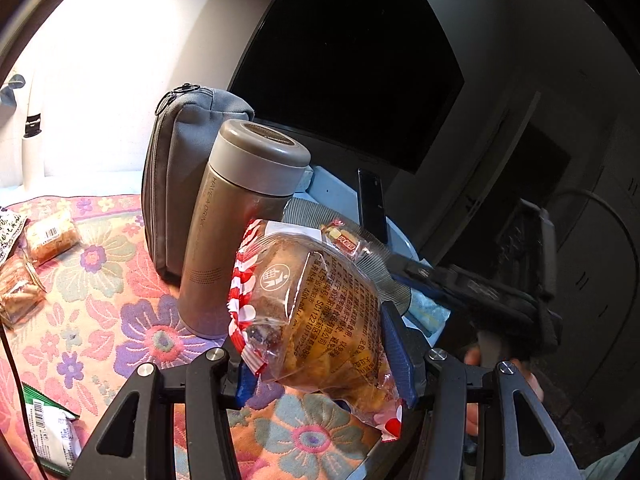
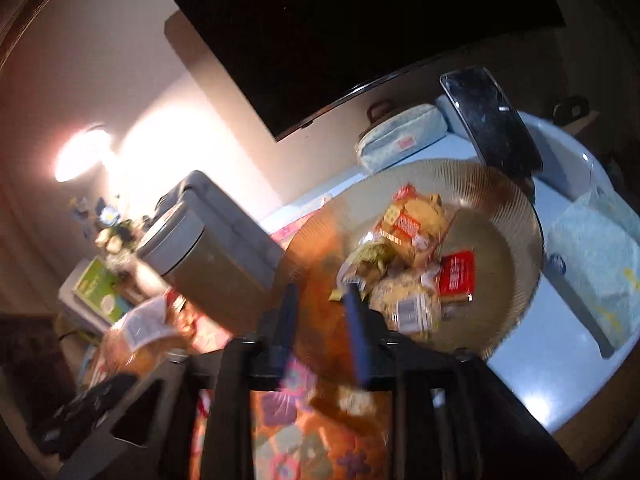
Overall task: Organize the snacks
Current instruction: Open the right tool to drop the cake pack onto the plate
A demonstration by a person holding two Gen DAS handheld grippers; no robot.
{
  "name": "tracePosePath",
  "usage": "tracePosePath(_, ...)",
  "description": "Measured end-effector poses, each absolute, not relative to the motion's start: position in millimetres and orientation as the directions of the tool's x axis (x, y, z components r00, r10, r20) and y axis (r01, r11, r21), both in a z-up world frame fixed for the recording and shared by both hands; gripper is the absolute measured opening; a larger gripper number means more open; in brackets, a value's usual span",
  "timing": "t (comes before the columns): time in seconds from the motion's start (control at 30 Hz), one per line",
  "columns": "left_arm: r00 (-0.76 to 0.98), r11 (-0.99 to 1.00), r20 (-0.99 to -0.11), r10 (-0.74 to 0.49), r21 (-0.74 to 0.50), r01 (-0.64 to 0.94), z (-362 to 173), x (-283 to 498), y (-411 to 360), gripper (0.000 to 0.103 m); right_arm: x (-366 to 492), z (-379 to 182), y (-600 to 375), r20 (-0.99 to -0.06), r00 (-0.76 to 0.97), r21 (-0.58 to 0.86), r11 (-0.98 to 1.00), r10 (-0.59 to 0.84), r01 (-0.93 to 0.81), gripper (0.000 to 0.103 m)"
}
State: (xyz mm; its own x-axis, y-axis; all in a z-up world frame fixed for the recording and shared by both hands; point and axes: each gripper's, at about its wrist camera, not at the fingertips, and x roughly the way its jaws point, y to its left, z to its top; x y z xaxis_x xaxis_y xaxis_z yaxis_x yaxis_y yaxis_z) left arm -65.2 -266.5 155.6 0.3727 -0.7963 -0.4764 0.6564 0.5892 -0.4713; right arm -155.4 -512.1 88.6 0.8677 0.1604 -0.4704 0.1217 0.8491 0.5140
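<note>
Floral pink cloth covers my surface; left tongs clench clear-wrapped bread bag; right tongs released, empty, above ribbed glass snack plate.

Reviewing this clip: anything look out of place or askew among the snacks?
Mostly tidy. Several wrapped snacks lie loose on the floral cloth, away from the glass plate that holds the others. A phone rests tilted on the plate's far rim.
</note>
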Motion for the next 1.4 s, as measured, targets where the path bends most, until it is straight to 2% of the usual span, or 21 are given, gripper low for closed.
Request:
tracePosePath(0.03, 0.371, 0.586, -0.474, -0.799, -0.473, 0.657, 156, -65, -267, 0.052, -166, 87, -509, -0.482, 0.862, 0.492, 0.862, 0.158, 0.117, 0.073)
tracePosePath(0.07, 0.37, 0.584, -0.471, -0.8, -0.474, 0.659, 156, -64, -266, 0.052, -174, 86, -505, -0.493, 0.856, 0.468, 0.877, 0.154, 0.111, 0.079)
tracePosePath(0.3, 0.378, 0.591, -0.473, -0.796, -0.469, 0.657, 157, -67, -262, 0.052, -182, 48, -488, -0.626, 0.772, 0.291, 0.951, 0.108, 0.103, 0.08)
tracePosePath(0.57, 0.384, 0.6, -0.482, -0.787, -0.455, 0.658, 163, -72, -264, 0.052, -138, 16, -484, -0.685, 0.707, 0.241, 0.971, 0.175, -0.007, 0.079)
tracePosePath(0.67, 0.378, 0.599, -0.49, -0.786, -0.451, 0.661, 161, -72, -267, 0.052, -137, 16, -470, -0.682, 0.708, 0.219, 0.975, 0.182, -0.04, 0.064)
tracePosePath(0.7, 0.377, 0.6, -0.492, -0.785, -0.45, 0.662, 160, -71, -268, 0.052, -139, 17, -464, -0.681, 0.712, 0.198, 0.979, 0.172, -0.047, 0.052)
tracePosePath(0.73, 0.375, 0.599, -0.493, -0.785, -0.45, 0.662, 160, -70, -269, 0.052, -140, 17, -459, -0.682, 0.712, 0.187, 0.981, 0.165, -0.048, 0.045)
tracePosePath(0.93, 0.368, 0.596, -0.495, -0.787, -0.454, 0.663, 159, -68, -274, 0.052, -155, 21, -457, -0.673, 0.722, 0.238, 0.971, 0.157, 0.011, 0.042)
tracePosePath(1.07, 0.368, 0.583, -0.479, -0.797, -0.45, 0.677, 165, -70, -276, 0.052, -186, 39, -463, -0.635, 0.754, 0.276, 0.961, 0.17, 0.016, 0.042)
tracePosePath(1.27, 0.359, 0.562, -0.466, -0.808, -0.431, 0.706, 175, -73, -301, 0.052, -219, 82, -486, -0.563, 0.823, 0.25, 0.965, 0.074, 0.084, 0.04)
tracePosePath(1.4, 0.399, 0.593, -0.481, -0.781, -0.37, 0.715, 184, -76, -333, 0.052, -209, 109, -517, -0.498, 0.867, 0.264, 0.95, -0.017, 0.169, 0.037)
